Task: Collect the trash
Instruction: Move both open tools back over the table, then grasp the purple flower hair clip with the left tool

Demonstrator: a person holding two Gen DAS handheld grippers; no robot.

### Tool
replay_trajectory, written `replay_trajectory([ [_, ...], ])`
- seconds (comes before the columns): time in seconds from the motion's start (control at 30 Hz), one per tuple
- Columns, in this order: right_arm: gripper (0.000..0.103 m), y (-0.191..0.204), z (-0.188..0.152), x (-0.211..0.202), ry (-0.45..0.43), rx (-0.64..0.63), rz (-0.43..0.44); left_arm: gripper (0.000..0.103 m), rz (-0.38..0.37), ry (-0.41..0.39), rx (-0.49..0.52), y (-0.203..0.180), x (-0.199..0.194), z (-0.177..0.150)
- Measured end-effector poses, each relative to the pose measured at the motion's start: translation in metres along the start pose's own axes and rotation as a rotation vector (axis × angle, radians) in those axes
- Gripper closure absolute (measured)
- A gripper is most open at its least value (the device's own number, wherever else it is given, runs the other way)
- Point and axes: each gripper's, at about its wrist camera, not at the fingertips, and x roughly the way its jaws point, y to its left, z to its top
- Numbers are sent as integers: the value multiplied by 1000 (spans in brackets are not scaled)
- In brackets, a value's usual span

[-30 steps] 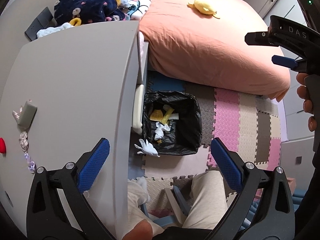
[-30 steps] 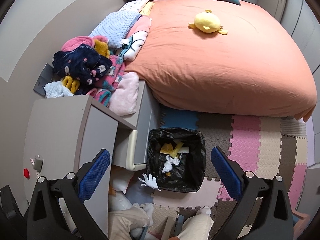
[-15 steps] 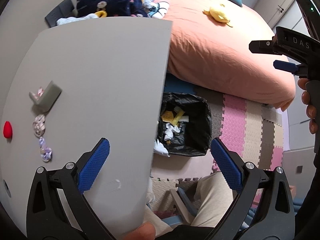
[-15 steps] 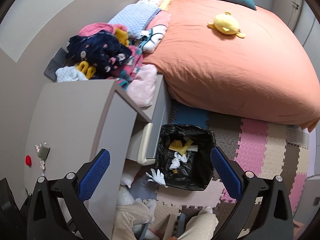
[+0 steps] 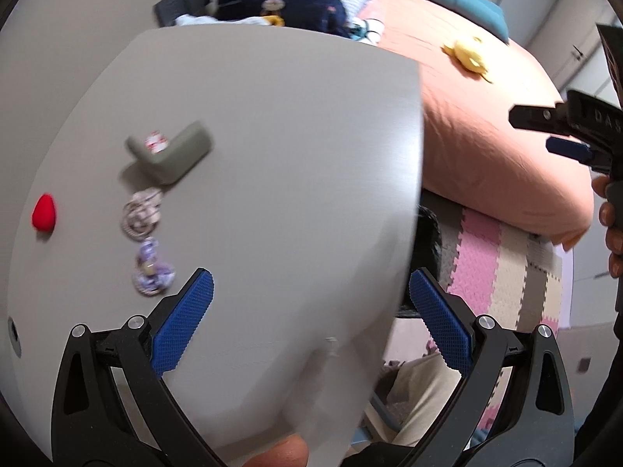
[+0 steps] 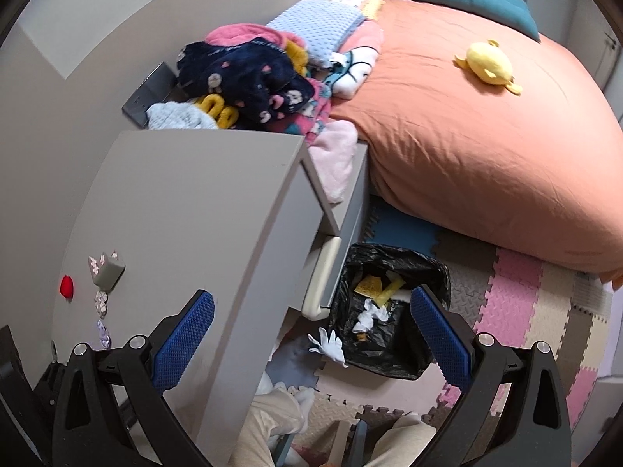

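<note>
My left gripper hangs open and empty over the grey desk top. Left of its left finger lie a crumpled pale wrapper and a purple wrapper, with a red item and a grey L-shaped block nearby. My right gripper is open and empty, high above the floor. Below it stands the black-lined bin holding yellow paper and white tissue. A white crumpled piece lies on the floor at the bin's left. The desk hides nearly all of the bin in the left wrist view.
An orange-covered bed with a yellow plush fills the right. Clothes are piled behind the desk. An open drawer holding pink cloth juts toward the bin. Foam mats cover the floor; a person's legs are below.
My left gripper has swung left and closer over the desk, so the wrappers look larger and the bin slipped behind the desk edge. The right wrist view shifted slightly; both grippers stay open.
</note>
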Motion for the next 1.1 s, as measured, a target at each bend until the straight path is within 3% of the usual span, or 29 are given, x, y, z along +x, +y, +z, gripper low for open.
replay_trajectory([
  [0.27,2,33,-4,12,12,-53,31,6,33,-10,-78,39,-2,-6],
  [0.33,2,39,-5,14,20,-64,37,10,36,-13,-105,50,-1,-7],
  [0.4,3,45,-5,16,26,-75,45,31,20,9,-123,60,4,-8],
  [0.47,2,52,-6,17,24,-90,48,41,11,29,-146,68,10,-9],
  [0.73,2,72,-5,21,26,-136,63,48,29,29,-199,92,17,-11],
  [0.9,2,84,-5,24,32,-161,77,62,23,32,-212,98,21,-13],
  [1.1,2,105,-5,31,61,-192,117,66,18,29,-234,115,20,-17],
])
